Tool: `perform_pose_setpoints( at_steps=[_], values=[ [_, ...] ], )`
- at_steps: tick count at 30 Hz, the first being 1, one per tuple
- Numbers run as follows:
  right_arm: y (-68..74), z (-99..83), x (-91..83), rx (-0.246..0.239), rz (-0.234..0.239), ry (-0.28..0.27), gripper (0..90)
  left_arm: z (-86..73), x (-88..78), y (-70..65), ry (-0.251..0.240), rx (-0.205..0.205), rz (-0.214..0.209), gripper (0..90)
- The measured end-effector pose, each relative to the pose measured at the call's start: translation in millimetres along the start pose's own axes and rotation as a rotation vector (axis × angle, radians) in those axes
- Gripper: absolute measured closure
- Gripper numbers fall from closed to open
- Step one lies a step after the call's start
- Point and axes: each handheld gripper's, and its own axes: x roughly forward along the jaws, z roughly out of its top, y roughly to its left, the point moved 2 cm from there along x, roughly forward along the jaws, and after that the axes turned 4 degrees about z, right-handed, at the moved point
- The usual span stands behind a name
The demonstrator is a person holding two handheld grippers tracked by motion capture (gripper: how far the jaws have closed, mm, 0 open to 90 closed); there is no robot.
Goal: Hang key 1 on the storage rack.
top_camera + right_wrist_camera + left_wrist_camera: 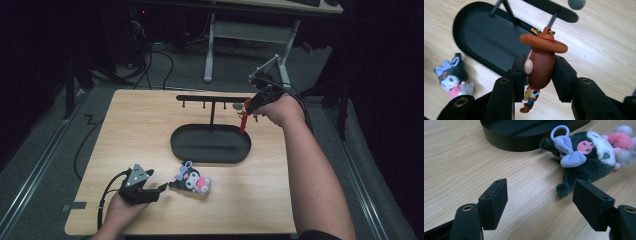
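Cowboy figure keychain (539,65): brown head, wide brown hat, metal ring on top. Clamped by the head between the jaws of the right hand-held gripper (538,75), held up at the right end of the black hanger rack (212,99), beside one of its pegs. Rack stands in an oval black tray (210,144) on the wooden desk (150,130). Plush keychain (584,157): dark body, lilac bow, lying on the desk just before the tray. Left hand-held gripper (540,200): jaws apart, empty, resting near the plush.

Overhead cam; 2 close gripper cams
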Motion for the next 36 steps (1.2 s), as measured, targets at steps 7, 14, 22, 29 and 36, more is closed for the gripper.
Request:
perform_pose_setpoints(
  at_steps=[7,14,22,29,36],
  values=[
    [-11.4,-7.2,6.2,0.038,-0.003,-0.018,65.5,-0.1,0.3,0.6,-0.002,-0.001,-0.001,28.4],
    [-19.9,-16.3,20.5,0.06,0.006,-0.017,65.4,-0.9,1.5,-1.5,0.012,0.004,-0.008,28.4],
    [-26.5,-22.8,45.4,0.076,0.026,-0.003,65.3,-1.4,2.6,-2.6,0.017,0.01,-0.011,28.4],
    [-30.2,-26.4,64.6,0.09,0.04,-0.017,64.9,-1.4,2.7,-1.8,0.017,0.009,-0.012,28.4],
    [-32.5,-27.5,72.2,0.12,0.043,-0.065,53.2,-1.0,2.8,-1.9,0.014,0.008,-0.019,28.4]
  ],
)
